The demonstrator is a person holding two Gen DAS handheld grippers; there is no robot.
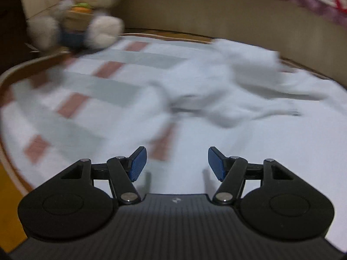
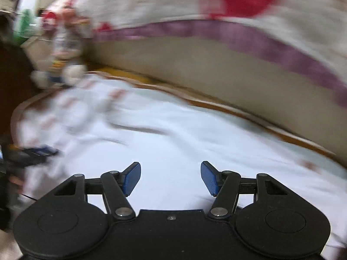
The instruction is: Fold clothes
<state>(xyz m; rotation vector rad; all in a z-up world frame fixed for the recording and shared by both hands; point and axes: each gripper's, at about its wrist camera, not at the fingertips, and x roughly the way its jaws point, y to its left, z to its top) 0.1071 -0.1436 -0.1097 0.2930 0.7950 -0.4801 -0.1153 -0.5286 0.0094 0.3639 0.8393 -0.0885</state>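
A white garment [image 1: 238, 91] with grey and red-brown blocks lies spread over a round wooden-rimmed surface [image 1: 19, 71], bunched into folds at the far right. My left gripper [image 1: 176, 162] hovers over its near part, open, with nothing between the blue pads. In the right wrist view the same garment [image 2: 195, 143] fills the middle, its patterned part at the left. My right gripper [image 2: 170, 177] is open above the plain white cloth and holds nothing. A dark, blurred shape with a blue pad, which looks like the left gripper [image 2: 34, 152], shows at that view's left edge.
A grey and white plush rabbit [image 1: 86, 17] sits at the far left edge of the surface. Behind runs a beige bed side [image 1: 216, 17] under a white quilt [image 2: 173, 0] with red patterns and a purple border. Both views are motion-blurred.
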